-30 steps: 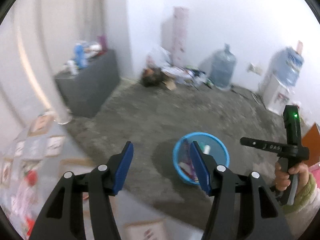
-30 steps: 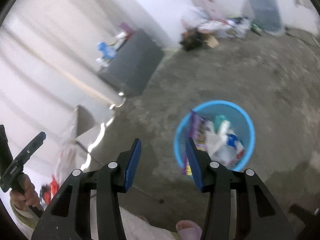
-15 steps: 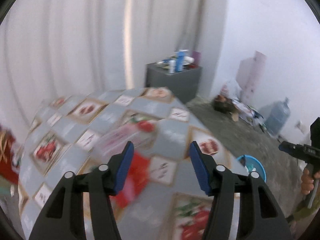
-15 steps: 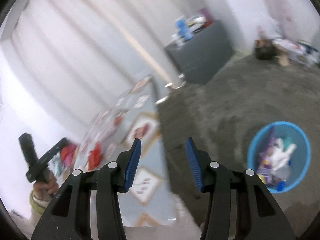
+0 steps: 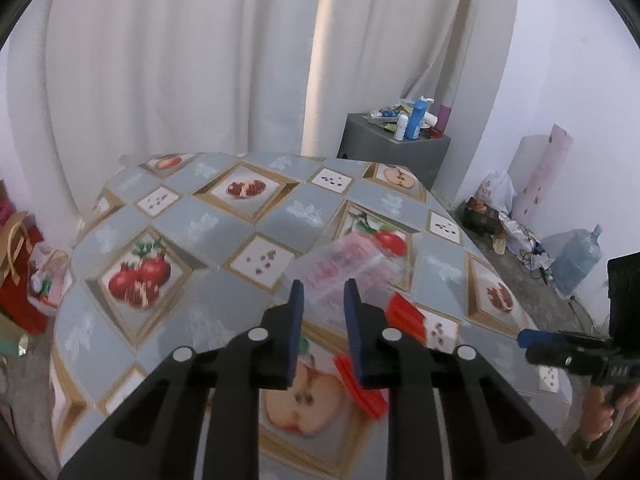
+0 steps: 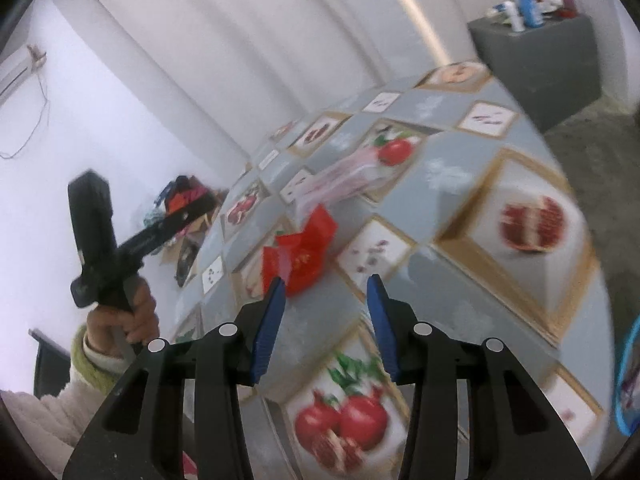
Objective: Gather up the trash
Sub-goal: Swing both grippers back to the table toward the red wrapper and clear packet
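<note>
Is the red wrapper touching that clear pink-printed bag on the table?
Touching: in the right wrist view the red wrapper meets the clear bag's lower end, with no tablecloth showing between them.

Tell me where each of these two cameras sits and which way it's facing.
Left wrist: rides the left tool, facing across the table toward the curtain; the right tool and its hand show at right.
Right wrist: rides the right tool, facing along the table; the left tool and its hand show at left.
Shared: the red wrapper, clear pink packet, grey cabinet.
</note>
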